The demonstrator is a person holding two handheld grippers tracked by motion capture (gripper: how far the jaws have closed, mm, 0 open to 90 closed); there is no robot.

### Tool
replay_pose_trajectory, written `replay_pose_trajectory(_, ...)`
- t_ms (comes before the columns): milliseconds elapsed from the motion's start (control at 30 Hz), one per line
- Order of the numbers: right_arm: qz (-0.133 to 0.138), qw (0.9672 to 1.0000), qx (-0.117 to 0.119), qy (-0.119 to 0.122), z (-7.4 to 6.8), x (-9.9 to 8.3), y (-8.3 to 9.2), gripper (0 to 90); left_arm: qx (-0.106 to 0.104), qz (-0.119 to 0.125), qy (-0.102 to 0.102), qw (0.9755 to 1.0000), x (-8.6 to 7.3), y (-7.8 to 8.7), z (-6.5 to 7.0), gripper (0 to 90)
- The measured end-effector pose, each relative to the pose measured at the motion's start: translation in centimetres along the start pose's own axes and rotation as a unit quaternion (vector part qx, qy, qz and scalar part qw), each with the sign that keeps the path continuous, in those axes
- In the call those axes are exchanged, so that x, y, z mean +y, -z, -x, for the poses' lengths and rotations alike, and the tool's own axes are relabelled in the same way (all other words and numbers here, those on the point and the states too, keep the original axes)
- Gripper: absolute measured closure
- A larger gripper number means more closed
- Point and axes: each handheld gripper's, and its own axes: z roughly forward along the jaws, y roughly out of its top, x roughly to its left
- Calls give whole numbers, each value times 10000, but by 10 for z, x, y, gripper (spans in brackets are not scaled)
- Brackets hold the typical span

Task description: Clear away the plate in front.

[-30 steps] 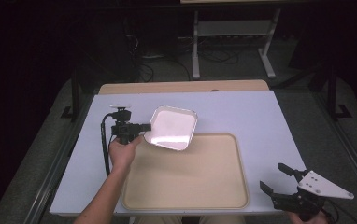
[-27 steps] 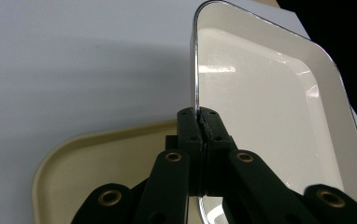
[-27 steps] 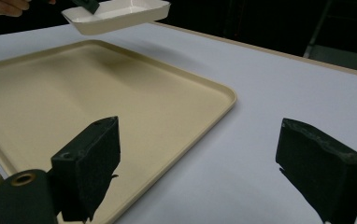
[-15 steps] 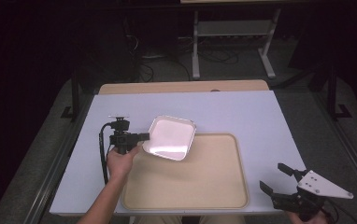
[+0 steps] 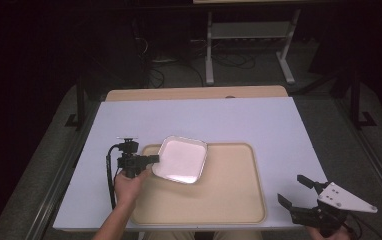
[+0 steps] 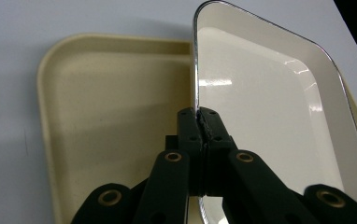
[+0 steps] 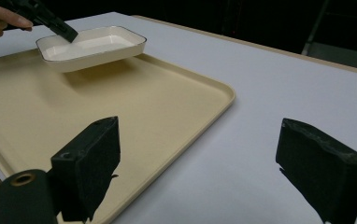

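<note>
Bright table, dark bkgd (slight glare)

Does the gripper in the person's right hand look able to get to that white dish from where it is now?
Probably yes. The right gripper hangs open near the beige tray's right front corner, with bare tray between it and the white dish. But the left gripper already pinches the dish's rim and holds it above the tray.

White rectangular dish (image 5: 181, 159) with rounded corners, shallow raised rim edged by a thin dark line, glossy inside, empty. It is held by one rim edge, lifted clear above the far-left corner of the beige tray (image 5: 229, 200) and casting a shadow on it. It hangs roughly level, slightly tilted.
</note>
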Motion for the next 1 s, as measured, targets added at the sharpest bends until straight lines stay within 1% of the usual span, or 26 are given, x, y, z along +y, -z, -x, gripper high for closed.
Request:
replay_pose_trajectory(233,-4,10000,-1,0,0,0,0,129,9,-54,17,10000,-9,-3,4,886)
replay_pose_trajectory(300,-5,10000,0,-1,0,0,0,129,26,-91,-15,10000,-11,-5,6,886)
replay_pose_trajectory(533,-42,10000,-10,22,0,0,-1,129,154,-211,-80,9996,-15,-12,13,886)
replay_pose_trajectory(700,-24,10000,-13,15,0,0,0,129,224,-233,-96,9994,-17,-15,15,886)
replay_pose_trajectory(733,-27,10000,-9,17,0,0,0,128,281,-255,-95,9992,-19,-17,16,886)
replay_pose_trajectory(833,-32,10000,-4,26,0,0,0,129,264,-244,-50,9993,-21,-18,15,885)
replay_pose_trajectory(867,-33,10000,-4,25,0,0,0,128,275,-204,-20,9994,-23,-19,16,885)
replay_pose_trajectory(1000,-28,10000,-4,17,0,0,0,129,313,-201,-15,9993,-25,-18,17,884)
